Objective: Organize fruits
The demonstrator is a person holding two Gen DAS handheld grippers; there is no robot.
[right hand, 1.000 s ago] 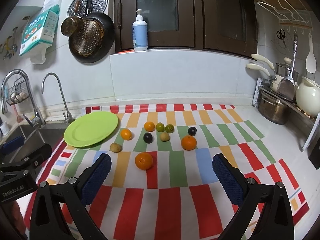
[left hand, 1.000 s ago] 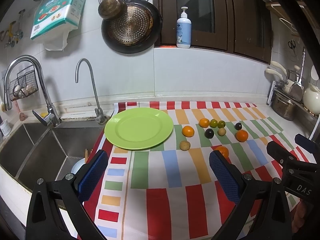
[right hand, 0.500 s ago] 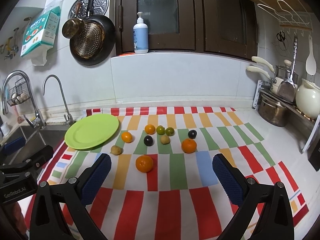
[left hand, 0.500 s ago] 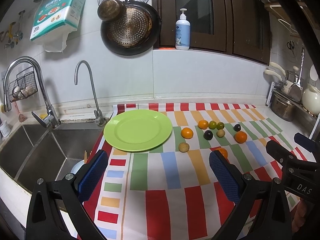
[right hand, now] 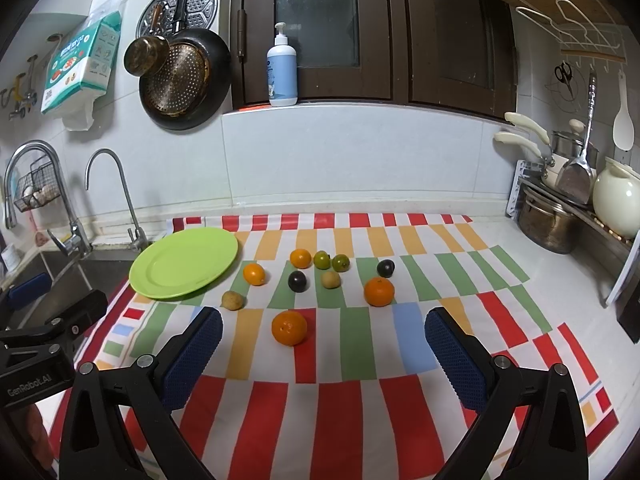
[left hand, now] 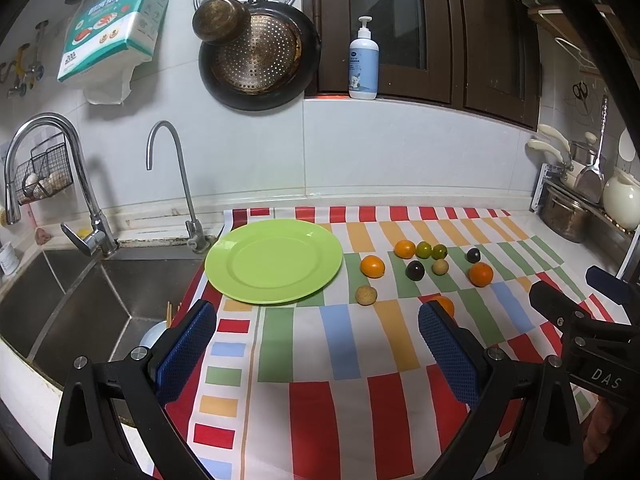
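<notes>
So far nothing is gathered: the green plate [right hand: 184, 264] lies bare on the striped cloth [right hand: 360, 420], beside the sink [left hand: 60, 292], and all the fruit sits loose on the cloth to the plate's 3 o'clock side. Both tools hang above the near edge of the cloth. The right gripper [right hand: 320, 344] has its blue pads spread wide with nothing between them; the left gripper [left hand: 316, 344] is spread the same way, also empty.

From the right wrist view, the nearest piece is the large orange [right hand: 289, 327], lying at about 12 o'clock from the right tongs, a shade toward 11, just beyond the gap between the pads. Being round, it has no long axis to line up with, so any approach angle should serve. From the left wrist view that same orange [left hand: 442, 304] is half hidden behind the left tool's right pad, at roughly 2 o'clock, so its full outline cannot be read there. The right hand looks the nearer and better aligned for it. A small tan fruit [left hand: 366, 295] lies closer to the left tongs, at about 1 o'clock, just beside the plate rim. The plate lies at 10 o'clock from the right tongs.
</notes>
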